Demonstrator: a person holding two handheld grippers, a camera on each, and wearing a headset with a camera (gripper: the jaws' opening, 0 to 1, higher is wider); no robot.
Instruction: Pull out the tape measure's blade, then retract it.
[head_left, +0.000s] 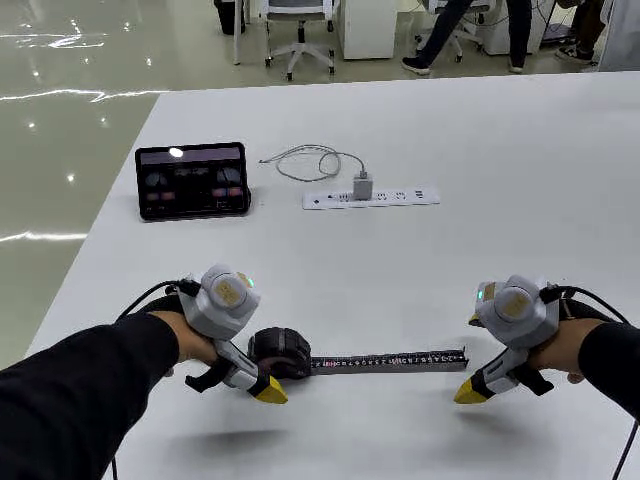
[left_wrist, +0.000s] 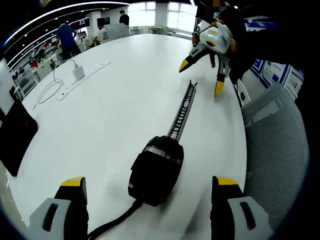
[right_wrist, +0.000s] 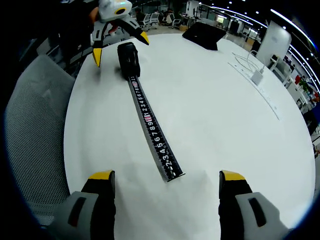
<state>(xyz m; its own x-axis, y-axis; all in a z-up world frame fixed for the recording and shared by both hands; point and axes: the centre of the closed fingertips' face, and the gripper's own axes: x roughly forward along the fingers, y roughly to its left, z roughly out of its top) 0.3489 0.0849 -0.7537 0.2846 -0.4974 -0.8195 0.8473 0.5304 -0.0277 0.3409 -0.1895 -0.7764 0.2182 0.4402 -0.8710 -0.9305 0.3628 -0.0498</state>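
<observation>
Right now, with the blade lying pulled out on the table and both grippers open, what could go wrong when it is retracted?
1. The blade lies free at the open right gripper. If it is retracted unguided, it may whip back and snap into the tape measure case.
2. The open left gripper only straddles the case without touching it, so the case could skid on the smooth table.

On your white table (head_left: 500, 200), the blade (head_left: 390, 361) runs right from the black tape measure case (head_left: 280, 352); behind, a dark tablet (head_left: 192, 180) left of a white power strip (head_left: 372, 198).
</observation>
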